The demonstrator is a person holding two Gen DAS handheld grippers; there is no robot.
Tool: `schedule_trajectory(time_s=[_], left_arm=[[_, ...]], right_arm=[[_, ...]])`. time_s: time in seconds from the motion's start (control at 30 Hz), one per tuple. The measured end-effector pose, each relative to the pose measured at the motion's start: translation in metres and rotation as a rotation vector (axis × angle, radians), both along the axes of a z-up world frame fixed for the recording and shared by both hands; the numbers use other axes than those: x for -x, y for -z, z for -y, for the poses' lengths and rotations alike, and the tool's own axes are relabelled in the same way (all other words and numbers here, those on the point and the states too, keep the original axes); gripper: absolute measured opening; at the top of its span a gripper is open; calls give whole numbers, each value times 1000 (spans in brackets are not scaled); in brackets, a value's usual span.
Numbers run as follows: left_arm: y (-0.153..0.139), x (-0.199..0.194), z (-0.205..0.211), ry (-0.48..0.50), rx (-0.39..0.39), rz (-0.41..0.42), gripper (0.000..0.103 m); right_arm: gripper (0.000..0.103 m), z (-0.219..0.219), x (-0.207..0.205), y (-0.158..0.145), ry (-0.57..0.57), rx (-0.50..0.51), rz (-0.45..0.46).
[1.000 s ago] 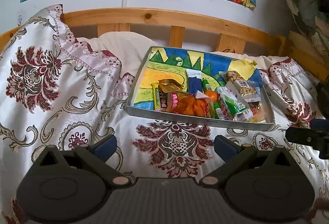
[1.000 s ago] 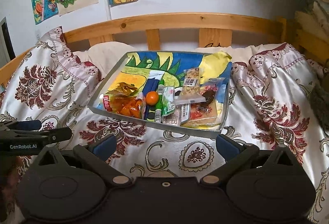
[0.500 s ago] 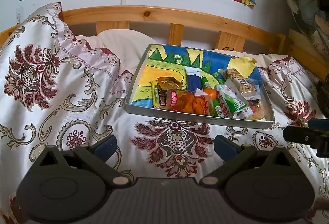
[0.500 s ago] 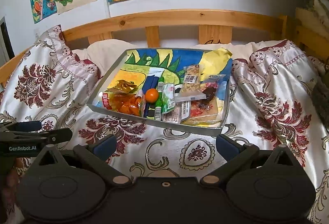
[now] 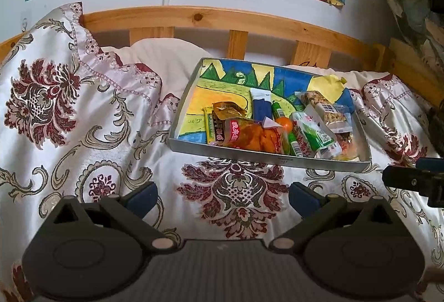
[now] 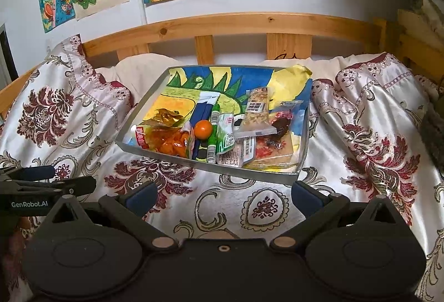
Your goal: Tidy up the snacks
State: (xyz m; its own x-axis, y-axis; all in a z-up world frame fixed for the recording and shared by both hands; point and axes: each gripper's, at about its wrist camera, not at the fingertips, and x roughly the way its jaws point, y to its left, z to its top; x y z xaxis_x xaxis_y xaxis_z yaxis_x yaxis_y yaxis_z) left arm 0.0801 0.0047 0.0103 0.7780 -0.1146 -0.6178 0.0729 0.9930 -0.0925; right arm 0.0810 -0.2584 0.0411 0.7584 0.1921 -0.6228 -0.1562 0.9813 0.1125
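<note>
A shallow grey tray (image 5: 266, 159) (image 6: 211, 167) with a painted bottom lies on the bed, holding several snack packets. Among them are an orange-filled bag (image 5: 249, 135) (image 6: 163, 142), a small orange (image 5: 284, 124) (image 6: 203, 129), a green-white packet (image 5: 313, 132) (image 6: 225, 136), a blue packet (image 5: 260, 105) and a nut bar (image 6: 256, 113). My left gripper (image 5: 222, 195) stands open over the quilt in front of the tray, nothing between its fingers. My right gripper (image 6: 223, 195) is open too, just short of the tray's near edge.
The patterned satin quilt (image 5: 83, 121) covers the bed, bunched up at the left and right (image 6: 374, 121). A wooden headboard (image 6: 236, 24) runs behind the tray, with drawings on the wall above. Each gripper shows at the other view's side edge.
Both grippers have eased slightly toward the tray, which sits a little lower and larger in both views. Both stay open.
</note>
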Motion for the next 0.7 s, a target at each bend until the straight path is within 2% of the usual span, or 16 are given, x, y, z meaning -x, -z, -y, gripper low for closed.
schedule_trajectory(time_s=[0.53, 0.7], left_arm=[[4, 0, -1, 11, 2, -12, 102], [4, 0, 1, -7, -25, -5, 102]], right_arm=[[102, -1, -2, 4, 2, -1, -4], [102, -1, -3, 7, 2, 0, -11]])
